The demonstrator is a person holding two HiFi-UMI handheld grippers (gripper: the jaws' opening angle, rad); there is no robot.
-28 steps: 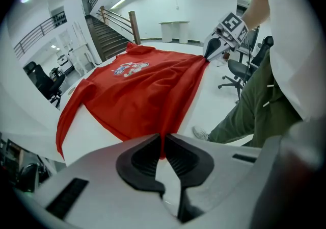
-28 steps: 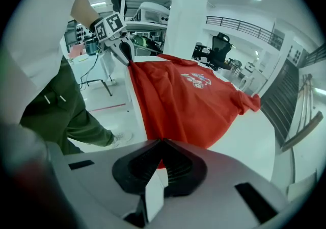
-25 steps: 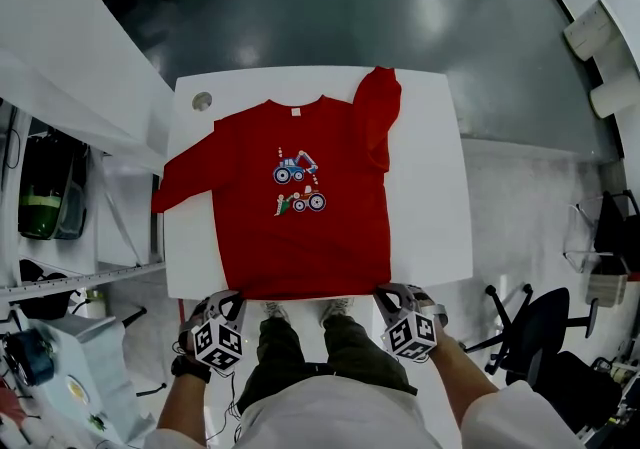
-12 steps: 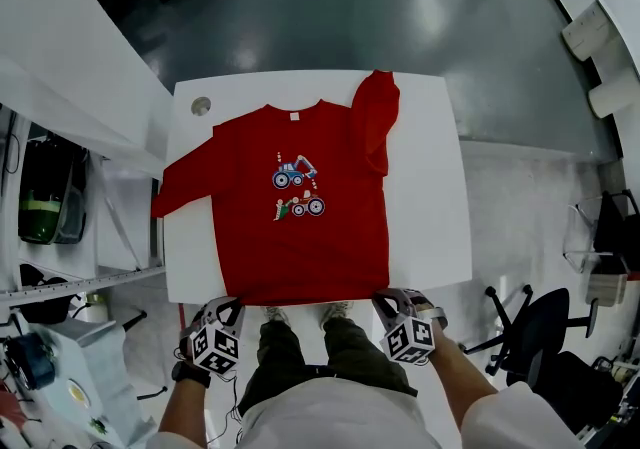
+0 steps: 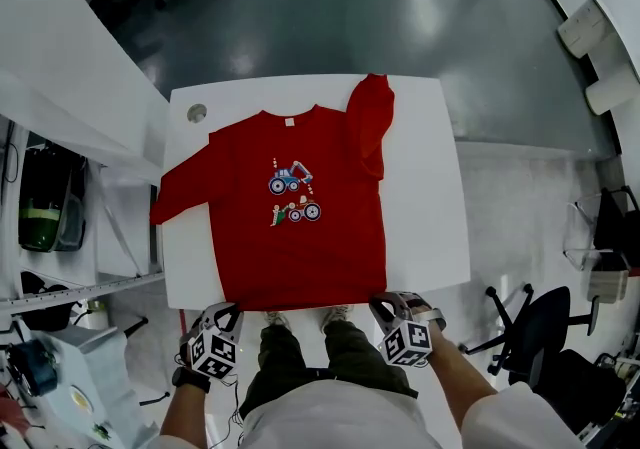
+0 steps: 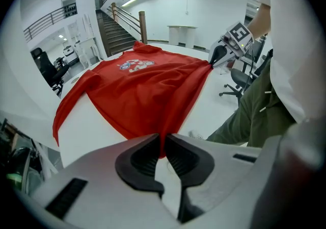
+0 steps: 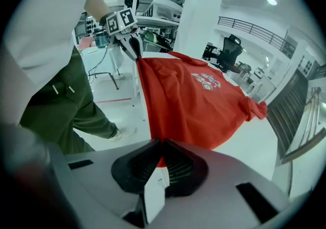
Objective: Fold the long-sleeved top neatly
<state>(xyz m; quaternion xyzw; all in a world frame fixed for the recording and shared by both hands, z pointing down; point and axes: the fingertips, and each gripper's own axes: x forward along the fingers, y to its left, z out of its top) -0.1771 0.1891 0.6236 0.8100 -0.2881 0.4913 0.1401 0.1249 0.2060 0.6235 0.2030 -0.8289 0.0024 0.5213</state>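
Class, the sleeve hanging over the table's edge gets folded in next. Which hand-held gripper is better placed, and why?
Left, probably. The left hand-held gripper grips the hem corner of the red top on the side where that sleeve drapes off the table; the right hand-held gripper holds the opposite corner.

The red long-sleeved top [image 5: 300, 247], a vehicle print [image 5: 290, 178] on its chest, lies spread front-up on the white surface [image 5: 425, 197], hem along the near edge. One sleeve [image 5: 180, 199] slants off the left edge; the other lies bunched at the far right.
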